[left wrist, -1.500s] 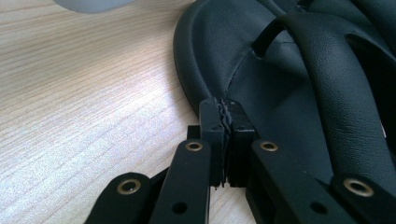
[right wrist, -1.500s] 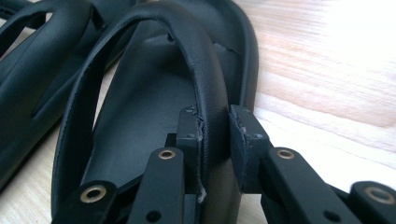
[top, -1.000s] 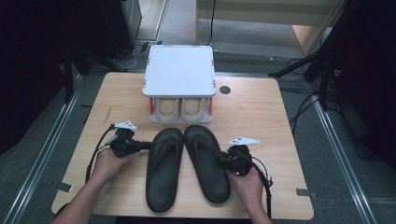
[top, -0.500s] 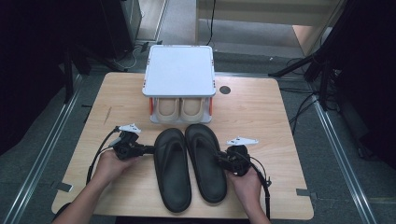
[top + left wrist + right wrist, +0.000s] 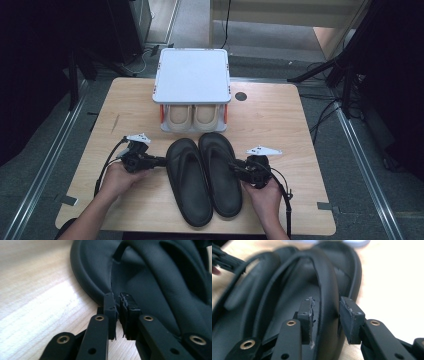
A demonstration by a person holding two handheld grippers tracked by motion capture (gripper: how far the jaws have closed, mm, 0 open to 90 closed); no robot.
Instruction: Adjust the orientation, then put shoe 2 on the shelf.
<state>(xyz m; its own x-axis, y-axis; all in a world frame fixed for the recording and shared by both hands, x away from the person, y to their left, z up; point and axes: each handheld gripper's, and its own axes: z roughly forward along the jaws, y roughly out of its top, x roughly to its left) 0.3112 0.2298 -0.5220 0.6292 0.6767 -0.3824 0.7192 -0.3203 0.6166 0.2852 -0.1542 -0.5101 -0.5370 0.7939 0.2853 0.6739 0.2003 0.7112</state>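
1. Two black sandals lie side by side mid-table, long axes running away from the person: left sandal (image 5: 188,181), right sandal (image 5: 221,173).
2. Left gripper (image 5: 159,161), just eased open a sliver, sits at the left sandal's outer edge.
3. Right gripper (image 5: 237,168), just opening, straddles the right sandal's strap (image 5: 327,300) without pressing it.

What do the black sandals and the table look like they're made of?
The black sandals look like soft moulded foam or rubber, possibly with a leather-like skin: matte, with a fine grain and smooth rounded edges in the left gripper view. The table looks like pale wood or wood-look laminate, with streaky grain and a light sheen.
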